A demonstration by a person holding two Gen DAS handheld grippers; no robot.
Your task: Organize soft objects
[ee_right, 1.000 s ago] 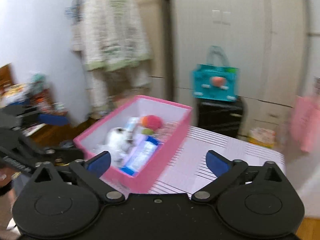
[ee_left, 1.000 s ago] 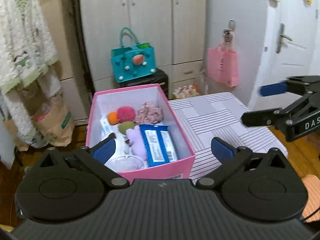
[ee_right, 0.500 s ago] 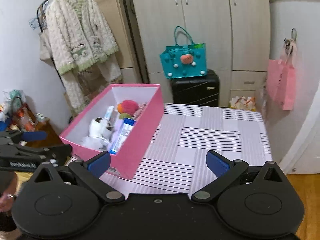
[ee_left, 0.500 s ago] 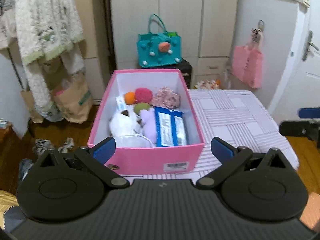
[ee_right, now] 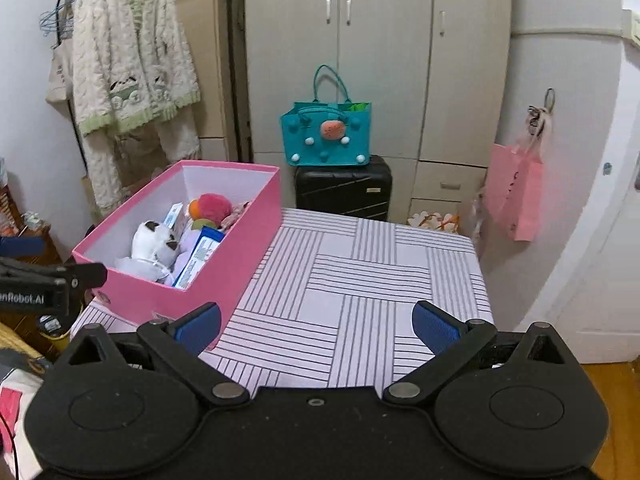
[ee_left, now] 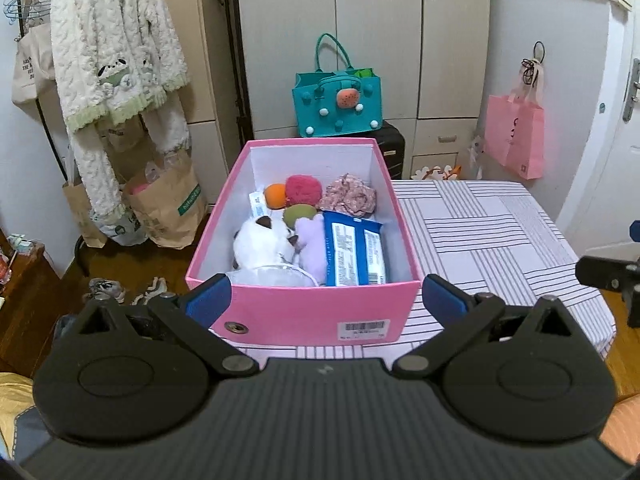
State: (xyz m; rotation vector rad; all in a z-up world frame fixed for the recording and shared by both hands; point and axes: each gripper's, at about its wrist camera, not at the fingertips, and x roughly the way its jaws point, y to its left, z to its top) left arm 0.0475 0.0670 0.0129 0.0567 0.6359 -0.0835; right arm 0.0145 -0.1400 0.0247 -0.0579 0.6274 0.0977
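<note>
Both the left gripper [ee_left: 326, 300] and right gripper [ee_right: 316, 326] hang spread and empty, likely because the soft toys [ee_left: 260, 242] (plush, pom-poms) already sit inside the pink box [ee_left: 312, 316] at twelve o'clock on the striped table [ee_right: 360, 280].

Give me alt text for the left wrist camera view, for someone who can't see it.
An open pink box on a striped table holds a white plush, a blue packet and colourful pom-pom balls. The left tool hangs open and empty before it, wardrobe doors behind.
</note>
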